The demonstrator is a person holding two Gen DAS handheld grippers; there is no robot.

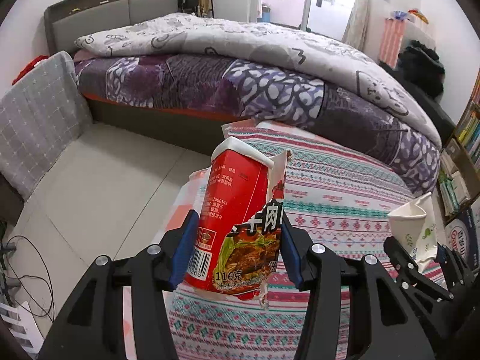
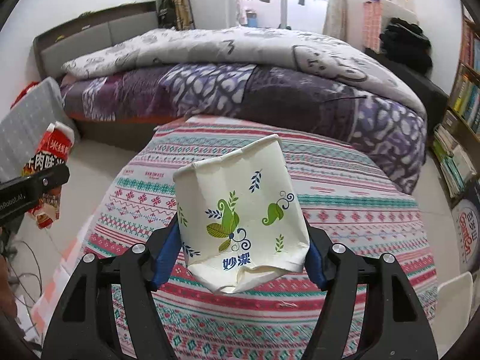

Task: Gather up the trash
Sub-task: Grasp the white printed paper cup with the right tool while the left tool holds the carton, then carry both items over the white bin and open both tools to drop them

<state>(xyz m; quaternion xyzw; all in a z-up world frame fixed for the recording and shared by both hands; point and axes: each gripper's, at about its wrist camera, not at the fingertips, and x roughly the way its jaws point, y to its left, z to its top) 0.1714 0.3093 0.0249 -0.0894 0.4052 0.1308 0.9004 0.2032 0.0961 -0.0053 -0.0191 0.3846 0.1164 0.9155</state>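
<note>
Both grippers are raised above the striped tablecloth (image 2: 345, 210) in front of the bed (image 1: 240, 90). The left gripper (image 1: 234, 246) points forward, its blue pads clamped on a torn red noodle cup (image 1: 237, 222), held upright at the view's centre; its label reads "116克" beside a barcode. The right gripper (image 2: 243, 249) pinches a crumpled white paper cup (image 2: 240, 222) printed with green leaves and "妙潔". In the left view that paper cup sits at 4 o'clock; in the right view the noodle cup sits at 9 o'clock.
</note>
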